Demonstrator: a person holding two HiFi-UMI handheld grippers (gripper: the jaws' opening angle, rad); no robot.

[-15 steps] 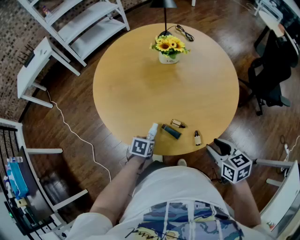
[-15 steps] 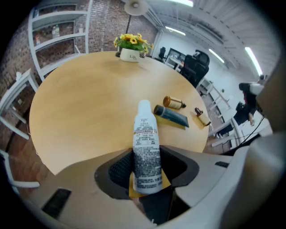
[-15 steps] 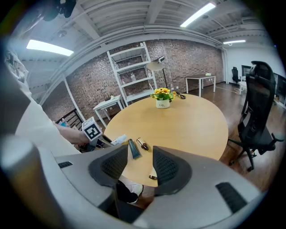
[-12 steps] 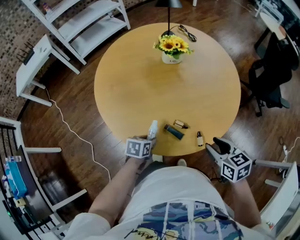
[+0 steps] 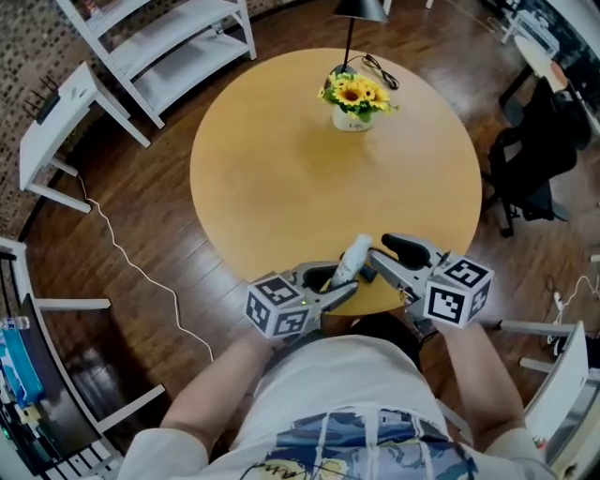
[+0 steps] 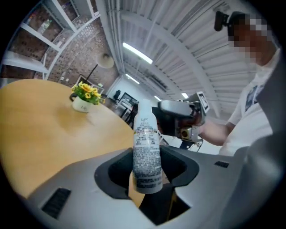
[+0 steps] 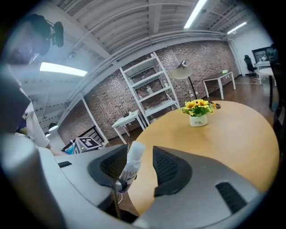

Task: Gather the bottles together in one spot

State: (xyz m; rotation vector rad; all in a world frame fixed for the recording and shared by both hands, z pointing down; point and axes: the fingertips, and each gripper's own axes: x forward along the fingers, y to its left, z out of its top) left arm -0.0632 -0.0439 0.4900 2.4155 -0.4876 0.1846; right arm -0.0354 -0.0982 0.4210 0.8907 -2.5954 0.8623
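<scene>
Bottle (image 5: 354, 259), white with a printed label, sat at the near edge of the round table (image 5: 281, 159), just in front of the person, with both grippers meeting on it. The left gripper (image 5: 336, 284) came in from the left and held it. In the left gripper view the bottle stood upright between the two dark pads, and both pads pressed on its lower body. The right gripper (image 5: 377, 255) reached in from the other side, and its jaws stood apart around the upper part of the bottle. In the right gripper view the bottle leaned close to one pad, while a clear gap showed between it and the other pad, so that gripper was not clamping it. Whether the bottle's base touched the tabletop could not be told.

At the far side of the table stood a small white pot (image 5: 352, 118) filled with sunflowers (image 5: 356, 92). Just behind the pot rose a black lamp (image 5: 361, 9), and a dark cord (image 5: 380, 70) lay beside it. The pot was well apart from the bottle, with bare wood between them. A white shelf rack (image 5: 169, 47) stood on the floor beyond the table to the left, and a black chair (image 5: 534, 159) stood to the right.
</scene>
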